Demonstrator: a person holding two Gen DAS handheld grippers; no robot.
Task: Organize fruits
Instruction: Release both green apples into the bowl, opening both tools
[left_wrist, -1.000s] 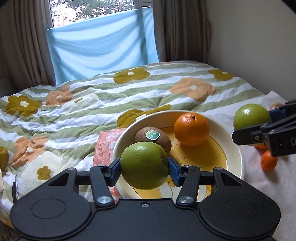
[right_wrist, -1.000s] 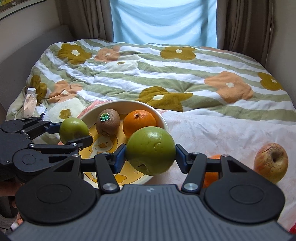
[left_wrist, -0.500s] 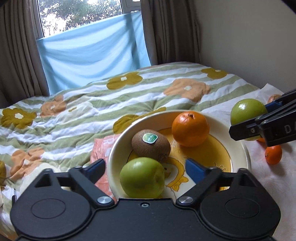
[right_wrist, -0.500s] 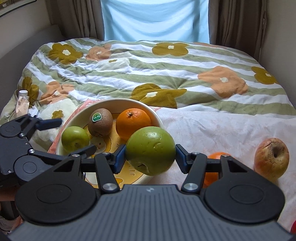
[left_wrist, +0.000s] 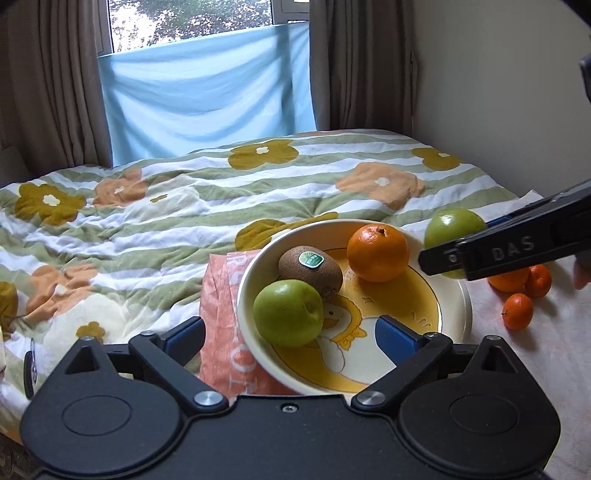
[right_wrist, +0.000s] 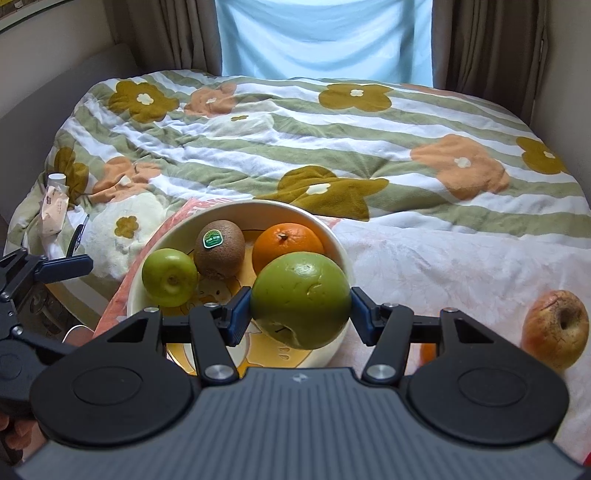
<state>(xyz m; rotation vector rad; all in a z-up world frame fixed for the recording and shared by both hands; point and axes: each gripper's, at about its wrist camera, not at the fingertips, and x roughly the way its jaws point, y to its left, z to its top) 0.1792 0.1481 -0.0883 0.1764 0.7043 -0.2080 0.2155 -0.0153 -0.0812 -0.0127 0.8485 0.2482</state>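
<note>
A cream bowl (left_wrist: 466, 295) (right_wrist: 334, 236) with a yellow duck print sits on the bed. It holds a small green apple (left_wrist: 288, 313) (right_wrist: 170, 272), a kiwi (left_wrist: 310, 268) (right_wrist: 219, 248) with a green sticker, and an orange (left_wrist: 378, 252) (right_wrist: 286, 242). My left gripper (left_wrist: 290, 338) is open and empty, pulled back from the green apple. My right gripper (right_wrist: 301, 314) is shut on a large green fruit (right_wrist: 301, 300) (left_wrist: 452, 230) and holds it over the bowl's right rim.
A pink-orange cloth (left_wrist: 225, 306) lies under the bowl. Small tangerines (left_wrist: 519, 311) and a blemished reddish apple (right_wrist: 556, 328) lie on the white cloth to the right. A flowered striped quilt (right_wrist: 332, 147) covers the bed. A small packet (right_wrist: 53, 206) lies at the left edge.
My left gripper opened and let the small green apple go into the bowl, then drew back. My right gripper kept its hold on the large green fruit and moved toward the bowl.
</note>
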